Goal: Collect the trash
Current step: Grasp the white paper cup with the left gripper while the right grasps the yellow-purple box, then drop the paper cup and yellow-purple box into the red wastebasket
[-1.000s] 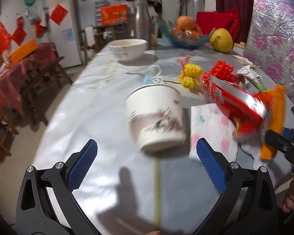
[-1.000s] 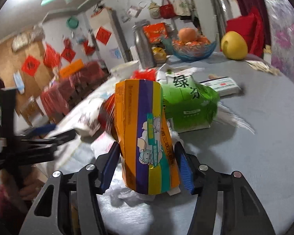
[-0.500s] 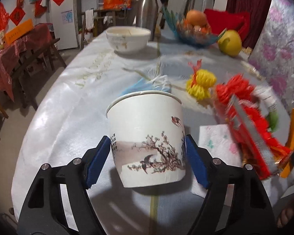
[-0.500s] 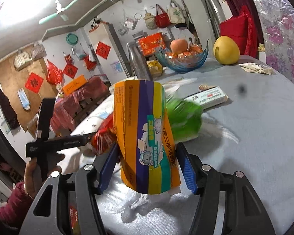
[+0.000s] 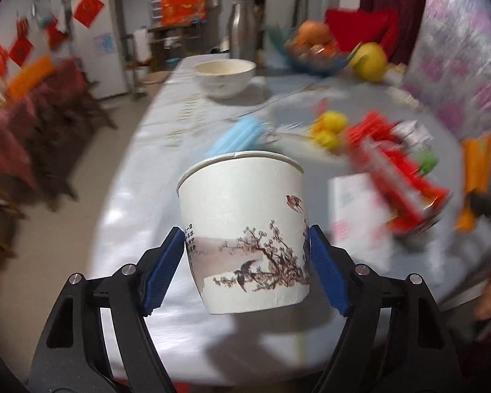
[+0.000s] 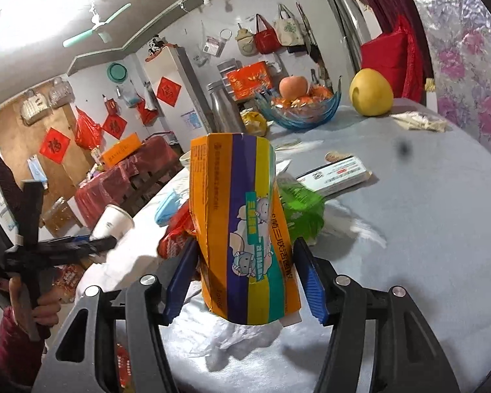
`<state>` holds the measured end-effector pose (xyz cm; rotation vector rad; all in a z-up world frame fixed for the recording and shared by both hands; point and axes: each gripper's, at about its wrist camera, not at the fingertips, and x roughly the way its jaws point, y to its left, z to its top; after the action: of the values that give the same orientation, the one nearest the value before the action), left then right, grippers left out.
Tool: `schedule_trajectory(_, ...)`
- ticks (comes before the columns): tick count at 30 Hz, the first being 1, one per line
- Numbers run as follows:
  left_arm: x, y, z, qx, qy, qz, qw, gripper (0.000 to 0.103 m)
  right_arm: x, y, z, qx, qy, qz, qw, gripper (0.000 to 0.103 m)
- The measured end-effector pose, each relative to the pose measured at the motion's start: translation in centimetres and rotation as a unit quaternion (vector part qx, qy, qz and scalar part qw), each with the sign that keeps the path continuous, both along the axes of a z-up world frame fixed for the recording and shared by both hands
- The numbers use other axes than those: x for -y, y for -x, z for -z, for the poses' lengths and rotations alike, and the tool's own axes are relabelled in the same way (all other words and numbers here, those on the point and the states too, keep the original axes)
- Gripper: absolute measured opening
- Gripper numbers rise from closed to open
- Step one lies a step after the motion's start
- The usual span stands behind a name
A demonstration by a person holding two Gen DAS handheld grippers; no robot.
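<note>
The left gripper (image 5: pixel 245 255) grasps a printed paper cup (image 5: pixel 245 229) above the table (image 5: pixel 140 170). The right gripper (image 6: pixel 244 276) clamps a striped carton (image 6: pixel 242 229). Squeezing gently and keeping both upright should get them to the bin uncrushed.

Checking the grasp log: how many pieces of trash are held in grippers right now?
2. The paper cup sits in the left gripper; the orange striped carton sits in the right gripper. More trash lies loose on the table.
</note>
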<state>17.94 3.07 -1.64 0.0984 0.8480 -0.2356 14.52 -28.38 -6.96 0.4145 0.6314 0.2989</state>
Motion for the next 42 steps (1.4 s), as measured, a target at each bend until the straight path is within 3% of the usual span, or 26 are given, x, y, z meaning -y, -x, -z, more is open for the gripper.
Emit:
schedule_trajectory(7,-5.0,4.7,-0.6,0.024,0.042,-0.048,0.9976,0.075,-0.8,1.0,-1.3,0.029,-0.01,-0.022,0.999,0.059)
schedule_trajectory(17,-14.0,11.4,0.9,0.021,0.019,-0.146,0.9889,0.076,-6.7,2.8,-3.1,0.046,0.002,-0.087,0.995,0.06)
schedule_trajectory(23,-19.6,14.2,4.3,-0.007,0.011,-0.2,0.9798,0.076,-12.2,3.1,-4.0,0.044,0.015,-0.143,0.989,0.06)
schedule_trajectory(28,-22.5,14.4,7.1,-0.048,0.013,-0.218,0.9747,0.076,-18.0,3.5,-4.5,0.037,0.033,-0.198,0.979,0.06)
schedule_trajectory(31,-22.9,14.5,8.2,-0.067,-0.004,-0.214,0.9746,0.091,-21.4,3.9,-4.8,0.033,0.045,-0.229,0.972,0.06)
schedule_trajectory(32,-22.8,14.4,8.3,-0.066,-0.012,-0.217,0.9739,0.096,-22.5,4.0,-4.8,0.03,0.048,-0.24,0.969,0.06)
schedule_trajectory(36,-23.5,15.1,8.5,-0.064,-0.041,-0.226,0.9711,0.096,-27.0,4.8,-5.3,0.024,0.056,-0.281,0.958,0.06)
schedule_trajectory(42,-26.1,16.9,5.9,-0.011,-0.063,-0.276,0.9591,0.096,-33.2,6.1,-4.7,0.007,0.061,-0.349,0.935,0.06)
